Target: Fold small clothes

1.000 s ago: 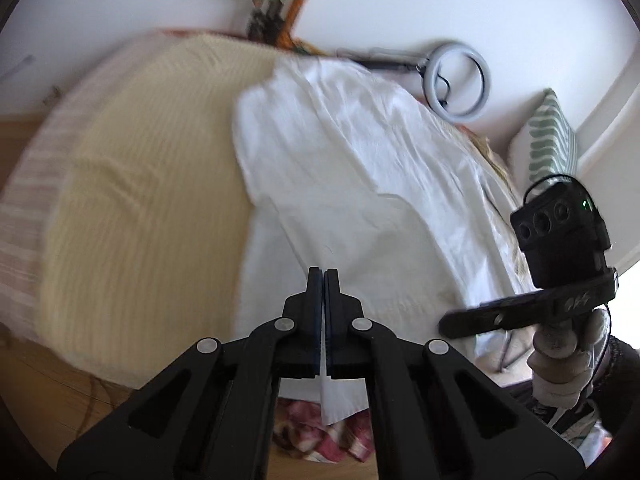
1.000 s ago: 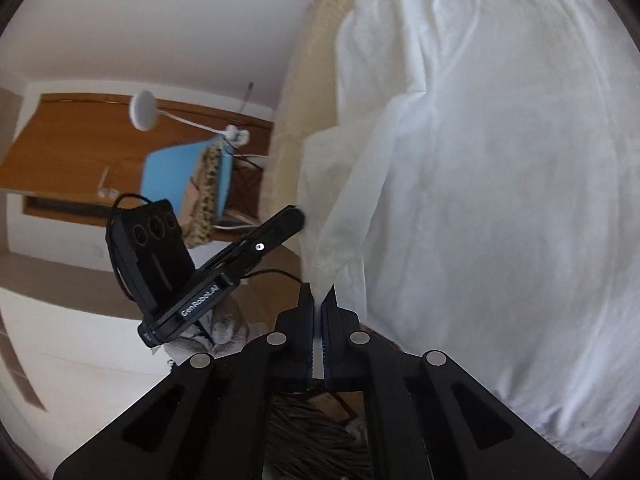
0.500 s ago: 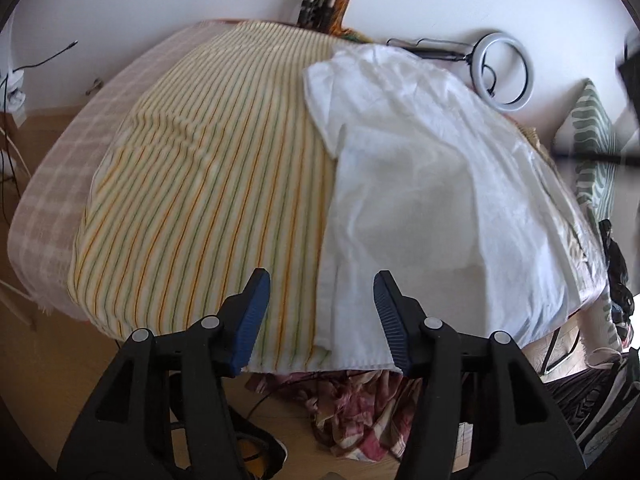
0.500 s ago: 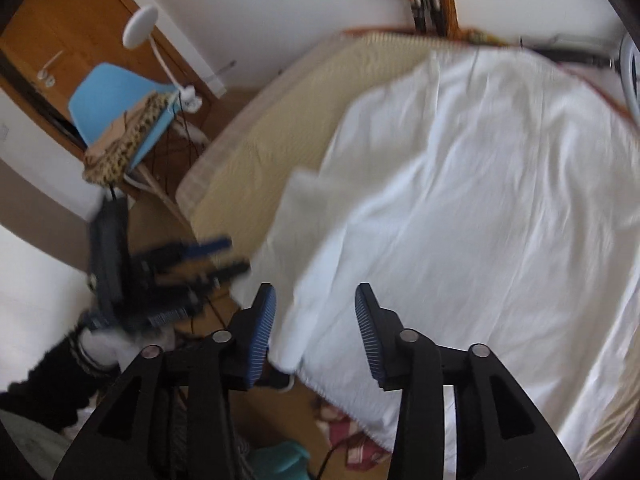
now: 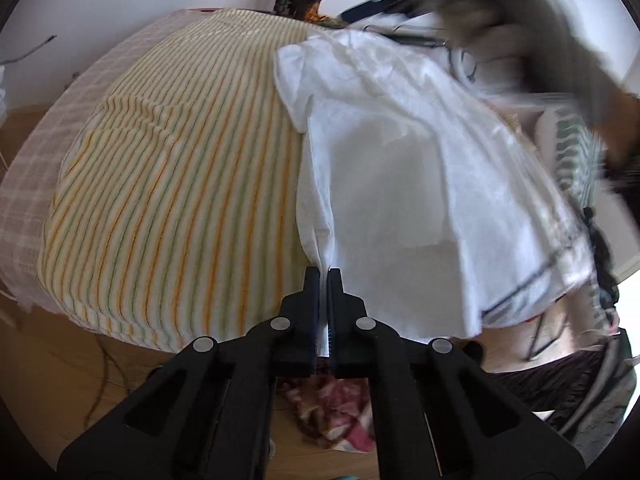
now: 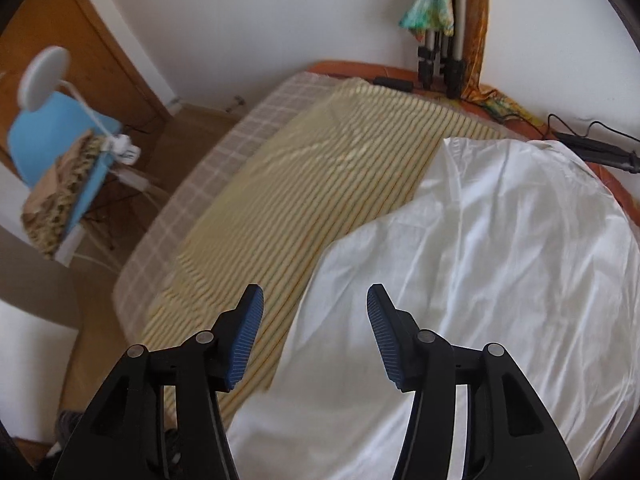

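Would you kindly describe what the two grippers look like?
The left gripper and right gripper are alike: matte black angular linkage arms with triangular cut-outs and silver round pivot pins. Each finger carries a blue ribbed pad. No cables, markings or sleeves are visible on them.

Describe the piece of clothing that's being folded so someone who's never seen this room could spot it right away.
Find the bed with the yellow striped cover. On its right half lies a white garment, spread flat, its near edge pinched in the shut left gripper. It is the only plain white cloth there; the cover beside it is striped and the cloth on the floor is red patterned.
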`<state>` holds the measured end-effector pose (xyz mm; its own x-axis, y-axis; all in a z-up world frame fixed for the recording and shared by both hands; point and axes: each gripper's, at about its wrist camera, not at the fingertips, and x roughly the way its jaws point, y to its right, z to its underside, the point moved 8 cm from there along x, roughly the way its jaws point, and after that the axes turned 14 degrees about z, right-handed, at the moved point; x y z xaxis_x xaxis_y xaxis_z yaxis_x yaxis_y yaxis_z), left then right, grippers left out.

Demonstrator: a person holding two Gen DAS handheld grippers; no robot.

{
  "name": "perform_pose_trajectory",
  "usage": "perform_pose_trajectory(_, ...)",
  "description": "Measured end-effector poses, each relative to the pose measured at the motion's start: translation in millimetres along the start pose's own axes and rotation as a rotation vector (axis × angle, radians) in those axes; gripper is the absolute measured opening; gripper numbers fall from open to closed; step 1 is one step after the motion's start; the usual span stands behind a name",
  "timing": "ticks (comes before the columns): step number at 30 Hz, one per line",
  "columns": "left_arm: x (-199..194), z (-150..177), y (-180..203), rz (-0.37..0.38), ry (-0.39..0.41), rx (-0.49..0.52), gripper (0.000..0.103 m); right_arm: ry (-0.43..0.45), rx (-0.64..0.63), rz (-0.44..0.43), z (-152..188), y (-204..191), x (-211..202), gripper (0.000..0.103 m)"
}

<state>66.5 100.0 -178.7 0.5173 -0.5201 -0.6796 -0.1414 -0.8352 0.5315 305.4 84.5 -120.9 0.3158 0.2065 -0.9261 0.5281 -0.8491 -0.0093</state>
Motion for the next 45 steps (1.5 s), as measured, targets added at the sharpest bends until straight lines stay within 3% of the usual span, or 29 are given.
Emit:
perform_pose_trajectory(5,-22.8,0.0,19.9,0.051,0.038,0.058,0.001,-0.077,0.002,0.087,-13.5,-8.2,62.5,0.053)
perform_pose_trajectory(10,-26.0,1.3,36.5,0.056,0.039,0.122,0.001,-0.116,-0.066,0.188,-12.8,-10.6,87.3,0.052)
perform_pose_trajectory(13,-28.4,2.0,42.7,0.053,0.039,0.148,0.000,-0.100,-0.092,0.227,-13.3,-9.4,88.6,0.035)
perform_pose_trajectory(15,-28.9,0.1,42.5,0.037,0.041,0.173,0.001,-0.089,-0.086,0.217,-14.1,-6.7,87.3,0.016)
perform_pose_trajectory(18,-28.6,0.8,44.7,0.024,0.037,0.192,0.000,-0.085,-0.051,0.181,-14.7,2.4,83.9,0.006)
perform_pose_trajectory(25,-34.7,-3.7,58.1,-0.012,0.048,0.276,0.000,-0.008,0.165,-0.038,-16.1,45.9,43.5,0.004)
perform_pose_trajectory(31,-32.1,-5.7,77.5,-0.044,0.043,0.350,0.000,0.093,0.267,-0.134,-14.1,88.6,5.2,0.004)
perform_pose_trajectory(37,-12.9,-0.2,112.7,-0.042,0.003,0.455,0.000,0.133,0.306,-0.139,-4.0,128.8,-7.6,0.004)
perform_pose_trajectory(45,15.8,6.4,151.7,-0.005,-0.060,0.521,0.000,0.158,0.349,-0.106,24.7,174.9,-12.4,0.004)
